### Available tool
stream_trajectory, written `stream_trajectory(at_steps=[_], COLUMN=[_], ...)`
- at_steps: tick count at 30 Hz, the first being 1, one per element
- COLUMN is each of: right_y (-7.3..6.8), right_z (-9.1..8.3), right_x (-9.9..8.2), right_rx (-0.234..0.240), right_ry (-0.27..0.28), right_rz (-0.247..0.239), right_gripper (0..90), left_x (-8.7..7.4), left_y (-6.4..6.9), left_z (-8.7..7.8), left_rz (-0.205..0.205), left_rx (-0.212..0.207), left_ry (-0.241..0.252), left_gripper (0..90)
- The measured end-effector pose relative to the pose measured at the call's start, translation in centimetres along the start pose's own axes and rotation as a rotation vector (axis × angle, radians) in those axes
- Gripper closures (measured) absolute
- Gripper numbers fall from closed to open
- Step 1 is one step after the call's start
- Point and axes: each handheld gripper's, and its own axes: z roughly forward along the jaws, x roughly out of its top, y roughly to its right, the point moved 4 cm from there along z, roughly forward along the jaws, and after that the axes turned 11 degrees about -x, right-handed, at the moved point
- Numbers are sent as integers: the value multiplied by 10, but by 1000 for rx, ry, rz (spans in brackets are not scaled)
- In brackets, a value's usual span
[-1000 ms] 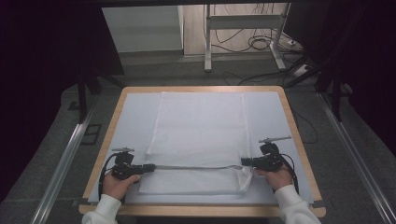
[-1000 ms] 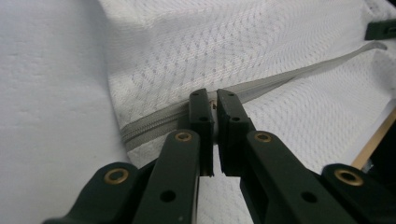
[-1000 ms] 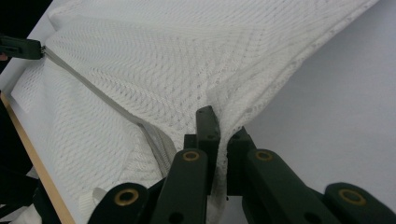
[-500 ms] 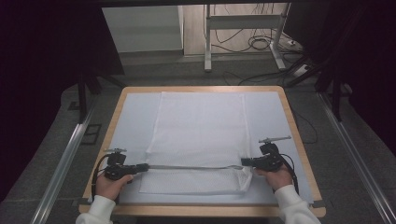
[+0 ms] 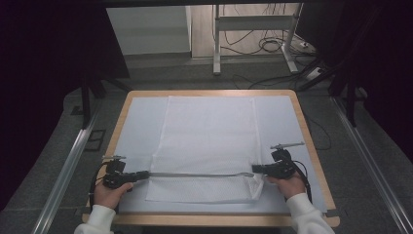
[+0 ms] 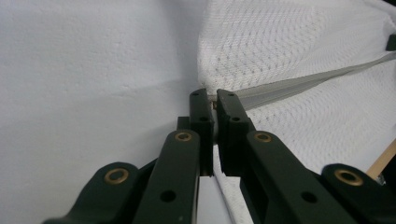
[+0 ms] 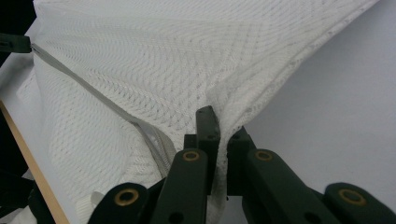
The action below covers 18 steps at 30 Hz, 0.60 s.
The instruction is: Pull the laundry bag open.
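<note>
White mesh laundry bag (image 5: 207, 146) flat on table (image 5: 311, 146), long axis running away from person, zipper (image 5: 195, 174) strung taut across near end. Left gripper (image 5: 142, 174) clamped at left end of zipper, off bag's left edge; right gripper (image 5: 254, 170) clamped at bag's right near corner. Risk as judged: line already tight, so any extra outward pull drags whole bag sideways or lifts near hem instead of running slider.

Left gripper view: jaws of left gripper (image 6: 214, 100) pressed together, pinching zipper (image 6: 299, 84) end, likely pull tab but too small to confirm. Bite sits right at tips. Probable failure: tab slipping out under tension, or twisting and jamming slider. Mesh (image 6: 280, 42) bunched just behind, could snag in teeth.

Right gripper view: right gripper (image 7: 223, 122) squeezed shut on fold of mesh (image 7: 187, 56) beside zipper (image 7: 107, 105), not on tape itself. Fabric tented up toward jaws. Likely trouble: thin netting stretching or tearing at pinch, or anchor creeping so zipper goes slack and binds. Table edge (image 7: 28, 158) close by; bag corner could get dragged over it.
</note>
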Motion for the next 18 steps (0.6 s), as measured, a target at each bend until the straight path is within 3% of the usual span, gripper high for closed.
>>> stream_trajectory(at_steps=[14,18], right_y=[1,2], right_z=[-2,-6], right_x=[1,2], right_rx=[10,-18], right_ry=[20,45], right_rz=[1,-12], right_gripper=[858,724], left_x=[0,3], left_y=[5,8], left_z=[0,-4], left_rz=[29,91], left_rx=[18,77], left_ry=[20,67], left_gripper=[858,696])
